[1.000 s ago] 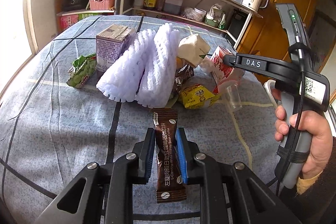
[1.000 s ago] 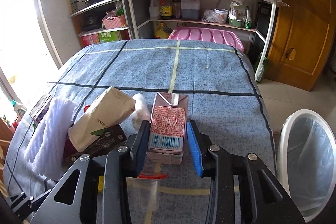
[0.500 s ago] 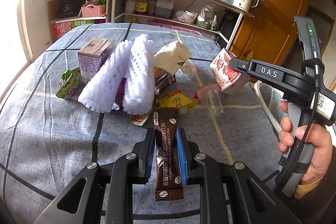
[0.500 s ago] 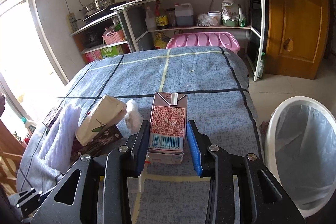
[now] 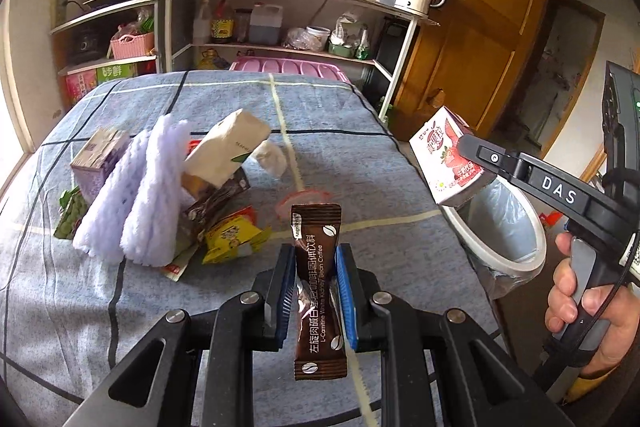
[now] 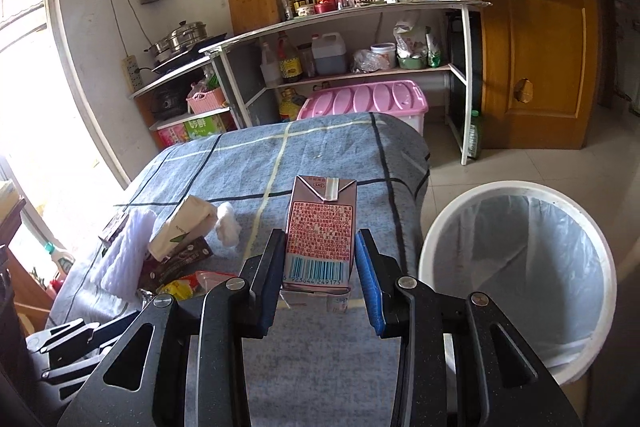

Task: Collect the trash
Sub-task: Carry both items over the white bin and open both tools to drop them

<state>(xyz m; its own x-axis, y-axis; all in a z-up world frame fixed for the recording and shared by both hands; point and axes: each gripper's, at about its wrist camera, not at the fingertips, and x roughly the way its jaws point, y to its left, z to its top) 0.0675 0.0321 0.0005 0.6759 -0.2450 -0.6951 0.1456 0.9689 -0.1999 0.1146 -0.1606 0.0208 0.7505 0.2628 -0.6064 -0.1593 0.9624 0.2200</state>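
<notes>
My left gripper (image 5: 314, 259) is shut on a brown coffee sachet (image 5: 318, 291), held upright above the blue checked table (image 5: 320, 123). My right gripper (image 6: 320, 247) is shut on a pink milk carton (image 6: 320, 231); the left wrist view shows that carton (image 5: 448, 159) lifted at the table's right edge, over the near rim of the white lined trash bin (image 5: 504, 231). In the right wrist view the bin (image 6: 516, 267) stands on the floor just right of the carton. More trash lies on the table: white foam netting (image 5: 140, 195), a beige pack (image 5: 228, 151), a yellow wrapper (image 5: 232, 235).
A purple carton (image 5: 96, 163) and a green snack bag (image 5: 72, 211) lie at the table's left. A clear cup with a red rim (image 5: 304, 199) sits behind the sachet. Shelves (image 6: 340, 39) with bottles and a pink crate (image 6: 368, 99) stand behind the table. A wooden door (image 6: 532, 27) is to the right.
Both grippers have risen and swung right with their loads. The milk carton has travelled from over the table to the bin's rim, and the bin has come further into both views.
</notes>
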